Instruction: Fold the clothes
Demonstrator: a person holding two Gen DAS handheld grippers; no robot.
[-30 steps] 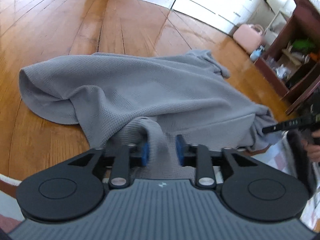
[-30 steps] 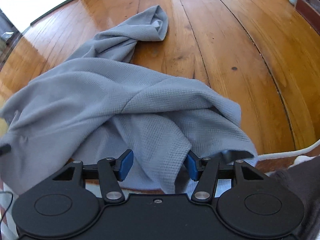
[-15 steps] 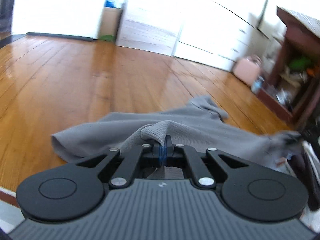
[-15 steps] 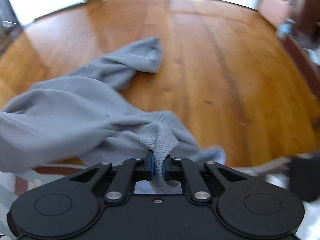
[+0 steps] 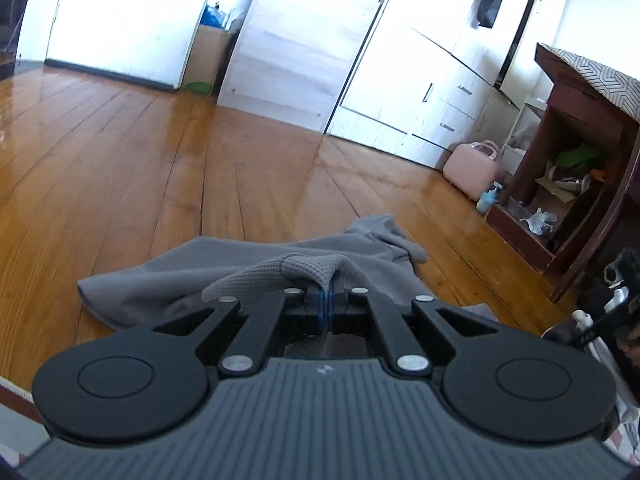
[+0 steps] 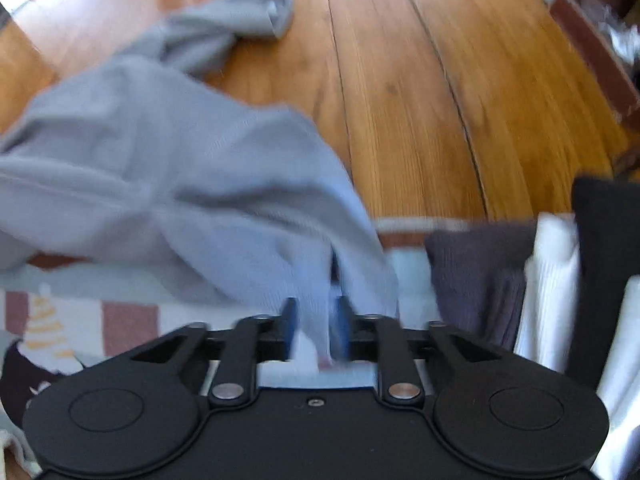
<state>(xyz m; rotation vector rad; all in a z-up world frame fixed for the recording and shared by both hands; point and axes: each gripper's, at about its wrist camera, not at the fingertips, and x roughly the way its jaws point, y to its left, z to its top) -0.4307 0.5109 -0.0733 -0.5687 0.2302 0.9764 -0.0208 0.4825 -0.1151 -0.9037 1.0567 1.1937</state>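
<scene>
A grey waffle-knit garment point(image 5: 160, 280) lies rumpled on the wooden floor. My left gripper point(image 5: 328, 300) is shut on a raised fold of its near edge, which peaks just ahead of the blue pads. In the right wrist view, which is blurred by motion, the same garment point(image 6: 180, 184) stretches away to the upper left, with one sleeve point(image 6: 256, 12) lying far off on the floor. My right gripper point(image 6: 316, 328) is shut on a strip of the cloth that hangs between its fingers. The right gripper's body and a hand show at the left wrist view's right edge.
A patterned mat point(image 6: 124, 316) lies under the right gripper. Folded dark grey point(image 6: 480, 276), white point(image 6: 552, 280) and black point(image 6: 600, 264) clothes sit at the right. A pink case point(image 5: 474, 170), a brown shelf unit point(image 5: 580, 208) and white drawers point(image 5: 448, 96) stand beyond the wooden floor point(image 5: 160, 168).
Both grippers went from open around the cloth to shut on it. They then lifted it, and the right one has drawn back over the mat, dragging the garment with it.
</scene>
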